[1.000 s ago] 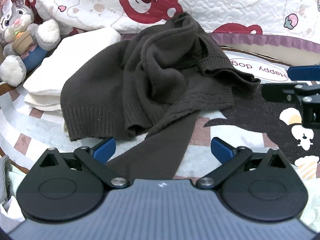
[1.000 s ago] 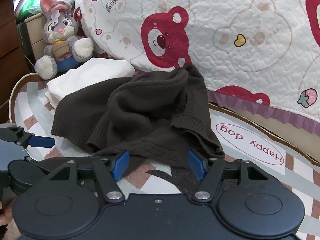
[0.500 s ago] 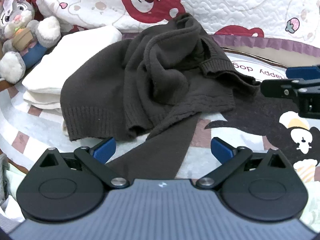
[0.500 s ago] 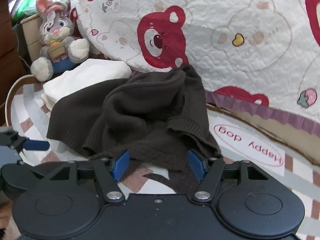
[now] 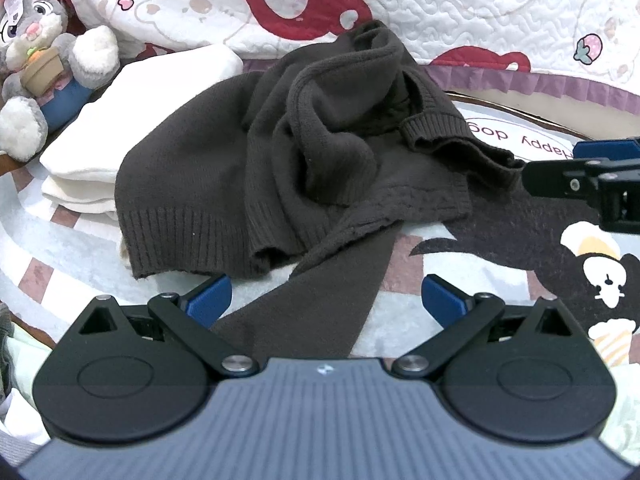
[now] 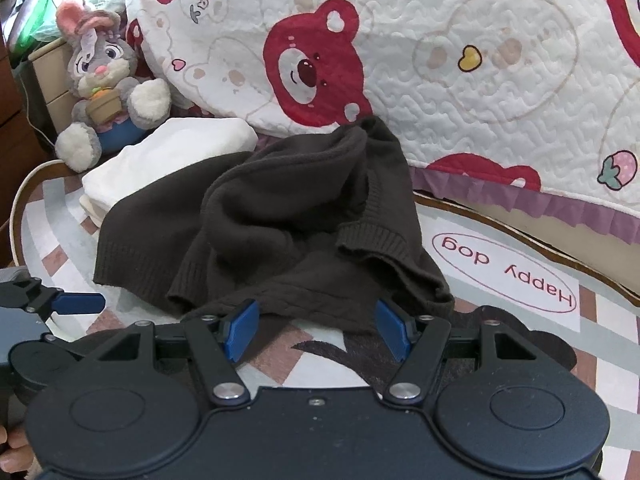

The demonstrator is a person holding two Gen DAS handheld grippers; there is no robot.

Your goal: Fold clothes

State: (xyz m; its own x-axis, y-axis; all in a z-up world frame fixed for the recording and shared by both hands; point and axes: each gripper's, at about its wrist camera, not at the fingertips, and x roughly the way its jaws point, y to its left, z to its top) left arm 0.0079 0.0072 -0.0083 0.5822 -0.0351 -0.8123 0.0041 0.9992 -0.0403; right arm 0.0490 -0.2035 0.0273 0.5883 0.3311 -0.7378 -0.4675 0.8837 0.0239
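Spread across the floor is a pale printed rug with brown checks and a cartoon dog (image 5: 520, 240), and behind it hangs a white quilted bedcover with red bear faces (image 6: 460, 60). On the rug lies a crumpled dark brown knitted sweater (image 5: 248, 168), its ribbed hem toward the cameras and one long sleeve (image 5: 320, 300) trailing forward between the blue-padded fingers of the left gripper (image 5: 326, 294), which are spread wide and hold nothing. The right gripper (image 6: 316, 330) hovers just before the sweater's near edge, its fingers also wide apart and empty. Partly under the sweater's left side sits a stack of folded white cloth (image 6: 160, 160), and beside that a grey plush rabbit with pink ears (image 6: 104, 80).
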